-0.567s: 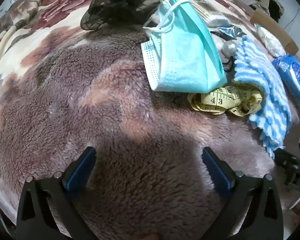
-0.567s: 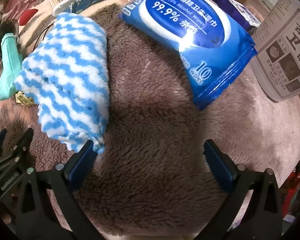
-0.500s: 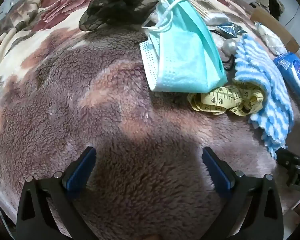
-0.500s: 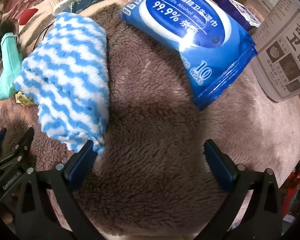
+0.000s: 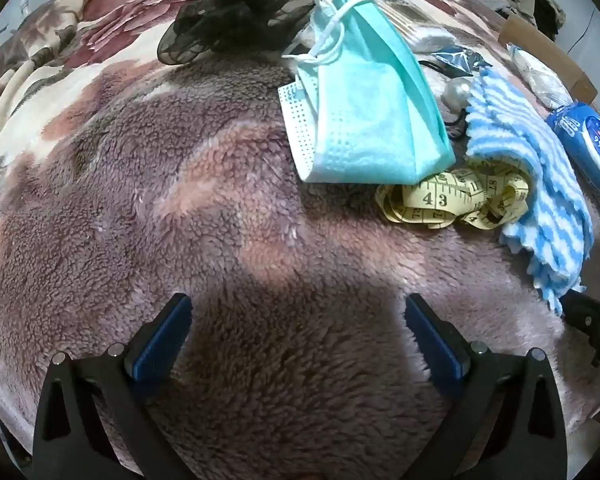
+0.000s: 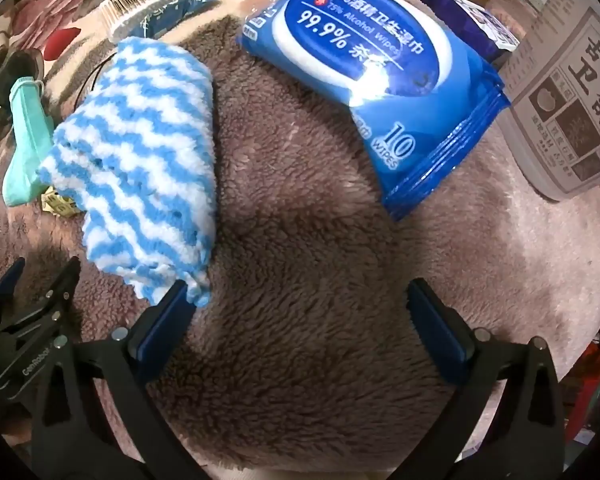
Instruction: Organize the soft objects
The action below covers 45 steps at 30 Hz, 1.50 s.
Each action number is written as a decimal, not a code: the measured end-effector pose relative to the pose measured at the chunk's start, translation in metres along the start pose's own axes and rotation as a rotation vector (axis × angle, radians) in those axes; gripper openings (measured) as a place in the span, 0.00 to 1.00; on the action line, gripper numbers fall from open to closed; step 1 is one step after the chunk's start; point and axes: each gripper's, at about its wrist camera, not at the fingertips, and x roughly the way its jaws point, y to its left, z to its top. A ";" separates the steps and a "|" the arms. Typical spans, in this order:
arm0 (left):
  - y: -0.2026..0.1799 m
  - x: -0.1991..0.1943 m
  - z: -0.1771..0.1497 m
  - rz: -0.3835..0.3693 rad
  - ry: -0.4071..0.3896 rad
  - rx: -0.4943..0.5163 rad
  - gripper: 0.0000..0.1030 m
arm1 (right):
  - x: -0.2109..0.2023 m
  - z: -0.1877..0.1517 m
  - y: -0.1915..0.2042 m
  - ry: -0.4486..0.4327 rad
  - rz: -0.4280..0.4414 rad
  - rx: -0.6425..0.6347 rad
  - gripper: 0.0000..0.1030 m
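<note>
Left gripper (image 5: 298, 320): jaws wide apart, holding nothing, over bare blanket (image 5: 180, 208). Right gripper (image 6: 298, 306): jaws wide too, nothing between them; its left finger tip touches the striped cloth (image 6: 140, 168) corner. Cloth lies folded on blanket, wipes pack (image 6: 372, 88) to its right, apart. Mask (image 5: 364, 108) sits left of cloth, yellow tape (image 5: 452, 200) between them, partly under cloth. Black mesh (image 5: 240, 4) beyond mask.
</note>
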 end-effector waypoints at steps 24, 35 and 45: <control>0.010 -0.053 -0.009 -0.006 0.010 0.054 1.00 | -0.077 -0.060 0.009 -0.146 0.064 0.018 1.00; 0.000 -0.081 -0.014 -0.016 0.020 0.021 1.00 | -0.140 -0.107 0.012 -0.199 0.071 0.053 1.00; 0.005 -0.091 -0.013 -0.025 -0.002 0.002 1.00 | -0.142 -0.088 0.011 -0.196 0.073 0.036 1.00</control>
